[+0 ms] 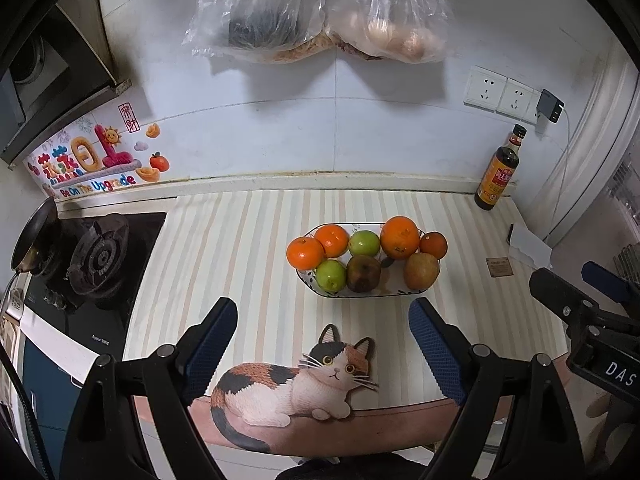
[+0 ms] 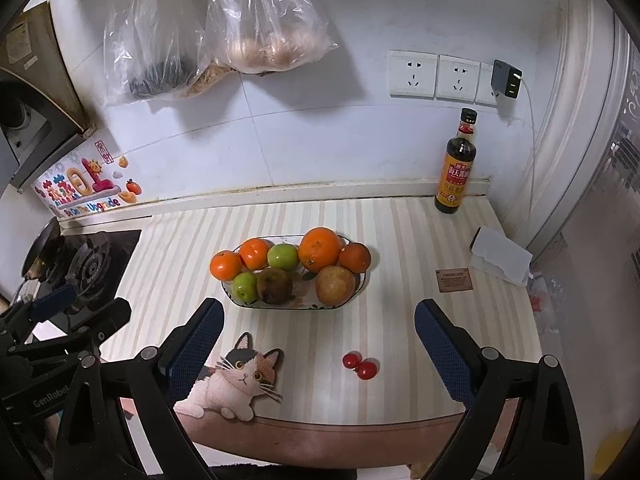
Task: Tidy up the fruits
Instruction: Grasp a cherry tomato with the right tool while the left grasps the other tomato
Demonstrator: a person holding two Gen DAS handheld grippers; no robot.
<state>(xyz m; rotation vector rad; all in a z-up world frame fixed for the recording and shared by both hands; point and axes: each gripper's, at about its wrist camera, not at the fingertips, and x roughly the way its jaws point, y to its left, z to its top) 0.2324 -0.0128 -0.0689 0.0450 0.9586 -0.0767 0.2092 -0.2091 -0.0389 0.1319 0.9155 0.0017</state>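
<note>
An oval patterned fruit dish (image 1: pixel 362 295) (image 2: pixel 362 286) stands on the striped mat and holds several oranges (image 1: pixel 399 237) (image 2: pixel 319 249), two green apples (image 1: pixel 331 274) (image 2: pixel 245 286), a brownish apple (image 1: pixel 363 273) (image 2: pixel 274 285) and a yellow-red apple (image 1: pixel 420 270) (image 2: pixel 335 284). Two small red tomatoes (image 2: pixel 360 365) lie on the mat in front of the dish, seen only in the right wrist view. My left gripper (image 1: pixel 323 354) hovers open above the cat picture, nothing between its fingers. My right gripper (image 2: pixel 319 354) is open too, above the tomatoes and apart from them.
A dark sauce bottle (image 1: pixel 498 172) (image 2: pixel 456 166) stands at the back right by the wall sockets (image 2: pixel 434 76). A gas stove (image 1: pixel 100 258) with a pan is at the left. Plastic bags (image 1: pixel 320 8) hang on the wall. A white paper packet (image 2: pixel 502 260) and a small card (image 2: pixel 454 279) lie right.
</note>
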